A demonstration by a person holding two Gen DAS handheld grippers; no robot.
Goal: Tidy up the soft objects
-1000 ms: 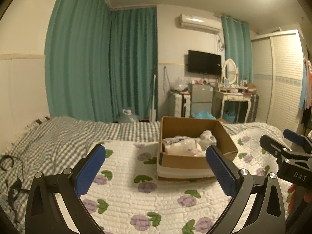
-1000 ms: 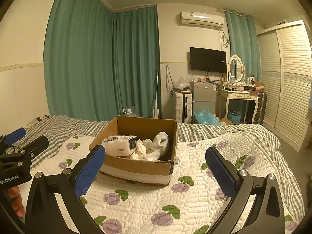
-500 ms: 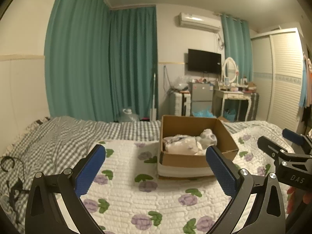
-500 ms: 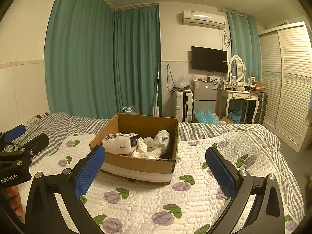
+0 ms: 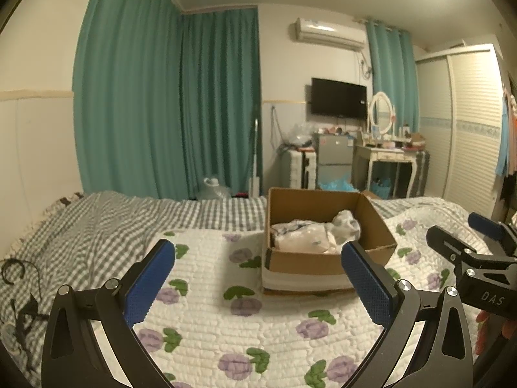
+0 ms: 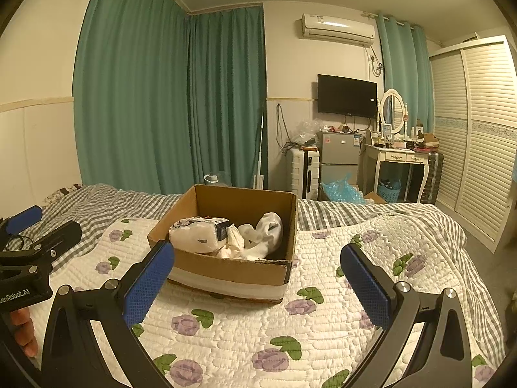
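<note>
Comparing with a second ago: I see almost no change; both views have drifted only slightly, and the box [image 6: 226, 252] sits a touch lower and nearer in the right view.
Meaning for the task: I judge this a pause or the end of a placement, since the soft things already lie inside the box and neither claw carries anything.
Left gripper [image 5: 258, 278]: fingers wide apart, nothing between them, held over the quilt [image 5: 206, 323] short of the box.
Right gripper [image 6: 257, 278]: fingers equally wide apart and empty, with the box showing between them but farther off.
Soft things: a white bundle [image 6: 194, 234] with a dark label lies at the box's left, a white sock [image 6: 265, 236] at its right, crumpled cloth between them; all sit below the rim.
Box: on the flowered quilt, open at the top, a pale band around its base.
Right view only: the inside of the box is plain, the sock's shape is clear, and part of a hand [image 6: 24, 333] shows under the left tool at the edge.
Left view only: a dark cable [image 5: 14, 268] lies on the checked sheet [image 5: 80, 226] at far left, and the right tool shows at the right edge; the box contents are half hidden by the near wall.
Left to do: I cannot see any loose soft thing on the bed from either view.
</note>
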